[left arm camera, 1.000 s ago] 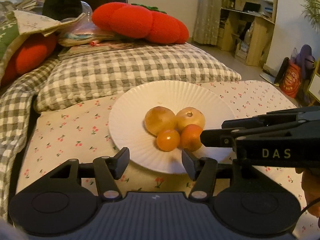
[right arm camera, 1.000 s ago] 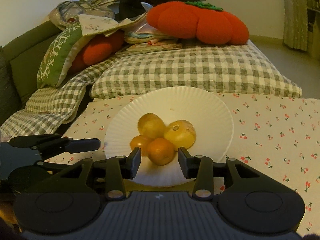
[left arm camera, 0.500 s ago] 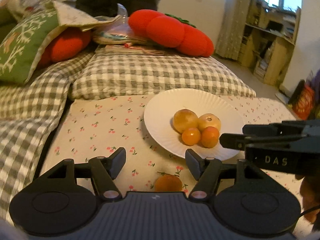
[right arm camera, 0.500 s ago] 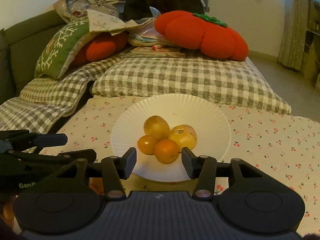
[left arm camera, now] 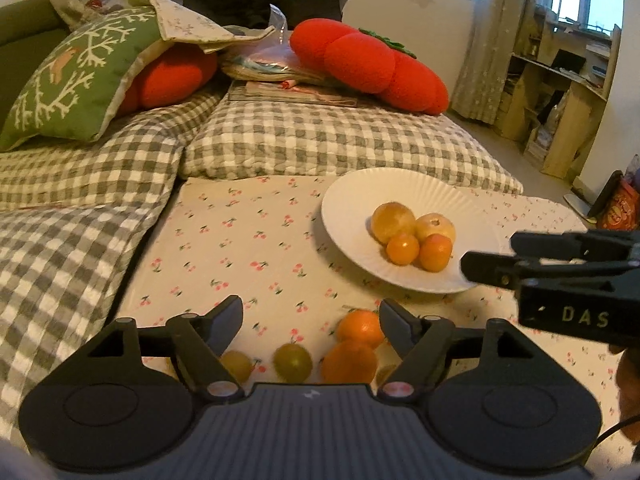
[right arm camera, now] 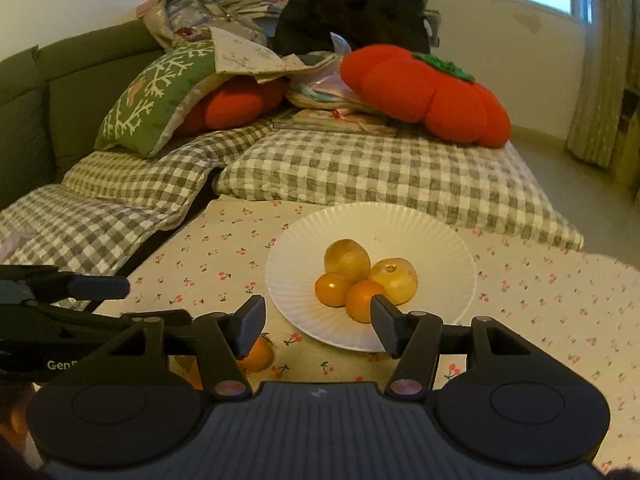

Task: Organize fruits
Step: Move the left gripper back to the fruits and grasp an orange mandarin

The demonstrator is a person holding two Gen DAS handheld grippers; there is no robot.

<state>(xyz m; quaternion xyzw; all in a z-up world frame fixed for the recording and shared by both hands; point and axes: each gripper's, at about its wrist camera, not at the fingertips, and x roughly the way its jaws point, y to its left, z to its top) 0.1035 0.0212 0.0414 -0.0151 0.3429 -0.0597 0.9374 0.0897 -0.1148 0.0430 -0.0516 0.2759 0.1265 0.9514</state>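
A white paper plate [left arm camera: 352, 200] [right arm camera: 440, 240] on the cherry-print cloth holds two yellow fruits [left arm camera: 393, 217] [right arm camera: 346, 261] and two small oranges [left arm camera: 435, 252] [right arm camera: 362, 301]. Loose fruit lies in front of the plate: two oranges [left arm camera: 359, 327], the nearer one [left arm camera: 349, 363] lower, and two small yellow-green fruits [left arm camera: 293, 361]. My left gripper [left arm camera: 311, 320] is open and empty above this loose fruit. My right gripper [right arm camera: 318, 322] is open and empty at the plate's near edge. One loose orange [right arm camera: 258, 356] shows behind its left finger.
Checked grey cushions [left arm camera: 320, 140] lie behind the cloth, with red pumpkin pillows [left arm camera: 368, 68] and a green pillow [left arm camera: 72, 80] on them. A curtain and wooden shelves [left arm camera: 560, 92] stand at the far right. The right gripper [left arm camera: 560, 276] crosses the left view's right side.
Both grippers have pulled back and risen from the plate. The left one has swung left, and the loose fruit on the cloth has come into view under it.
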